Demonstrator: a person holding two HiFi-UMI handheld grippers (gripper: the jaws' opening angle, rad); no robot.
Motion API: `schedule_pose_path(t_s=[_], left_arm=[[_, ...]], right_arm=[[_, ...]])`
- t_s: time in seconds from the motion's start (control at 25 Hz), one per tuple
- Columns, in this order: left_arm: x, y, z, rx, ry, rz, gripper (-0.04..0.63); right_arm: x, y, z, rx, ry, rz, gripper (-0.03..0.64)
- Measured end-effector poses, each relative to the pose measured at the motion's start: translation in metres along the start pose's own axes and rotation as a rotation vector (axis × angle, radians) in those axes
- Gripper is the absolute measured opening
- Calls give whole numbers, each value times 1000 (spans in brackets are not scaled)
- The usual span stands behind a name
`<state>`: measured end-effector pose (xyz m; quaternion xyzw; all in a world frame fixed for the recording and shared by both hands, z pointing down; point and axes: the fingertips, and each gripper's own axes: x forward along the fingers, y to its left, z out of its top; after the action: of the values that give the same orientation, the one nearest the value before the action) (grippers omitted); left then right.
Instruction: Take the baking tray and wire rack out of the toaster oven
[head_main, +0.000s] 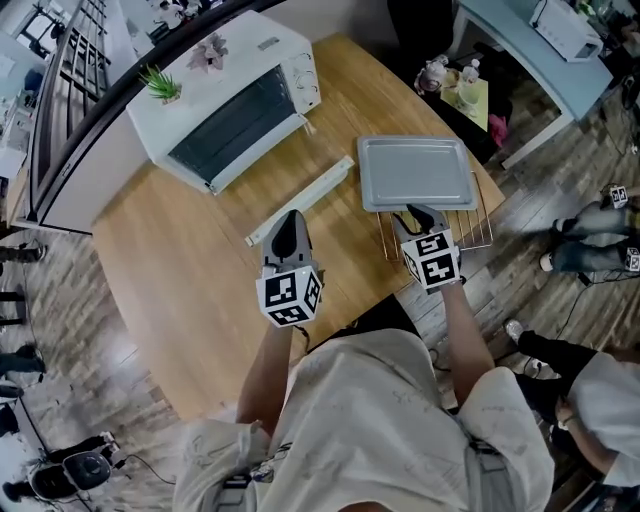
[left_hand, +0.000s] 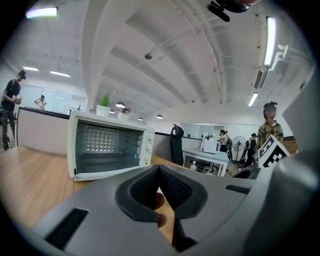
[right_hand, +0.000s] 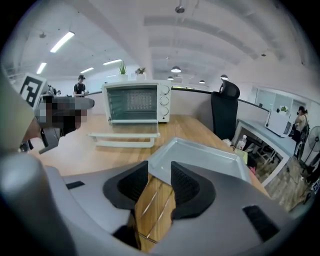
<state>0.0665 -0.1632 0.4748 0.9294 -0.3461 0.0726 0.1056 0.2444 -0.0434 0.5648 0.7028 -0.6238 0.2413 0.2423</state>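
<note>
Spotter: Status first. Baking tray (head_main: 415, 170) lies flat on the wire rack (head_main: 474, 232), both on the tabletop (head_main: 200, 290), well apart from the toaster oven (head_main: 230, 100). Reads as both pieces already out.

Operator: Grippers?

Spotter: Your right hand-held gripper (right_hand: 160, 175) hangs over the rack's near edge, jaws apart, nothing pressed between the pads. Wires and the tray's corner show through the gap. Your left hand-held gripper (left_hand: 159, 169) has its pads met at the tips, nothing in them, aimed towards the oven front.

Operator: What can go wrong?

Spotter: Three things, my reading.
- **Edge:** the stack sits close to the tabletop's right edge. A jaw catching a wire as you pull away could drag the rack. The tray rides loose on top, so it would slide with it or off it.
- **Loose part:** a long white piece (head_main: 300, 200) lies between the oven and your left hand-held gripper. A low sweep that way would knock it.
- **Oven:** the door looks closed from here, but I cannot tell what, if anything, is behind the glass. Check before you call it done.
</note>
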Motion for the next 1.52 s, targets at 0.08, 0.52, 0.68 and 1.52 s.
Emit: schedule_pose_path(t_s=[0.08,0.52,0.68,1.52], left_arm=[[-9,10,1,-5,-1,26,15],[-66,71,10,-14,-17,178,14],[-88,91,20,-19,-40,231,14],[-157,119,78,139,-270,339,14]], right_arm=[[-3,9,10,18,-37,15,160],[-9,63,74,12,-213,102,161],[-14,80,100,-16,-277,123,161],[-82,100,171,-37,-699,7,169]])
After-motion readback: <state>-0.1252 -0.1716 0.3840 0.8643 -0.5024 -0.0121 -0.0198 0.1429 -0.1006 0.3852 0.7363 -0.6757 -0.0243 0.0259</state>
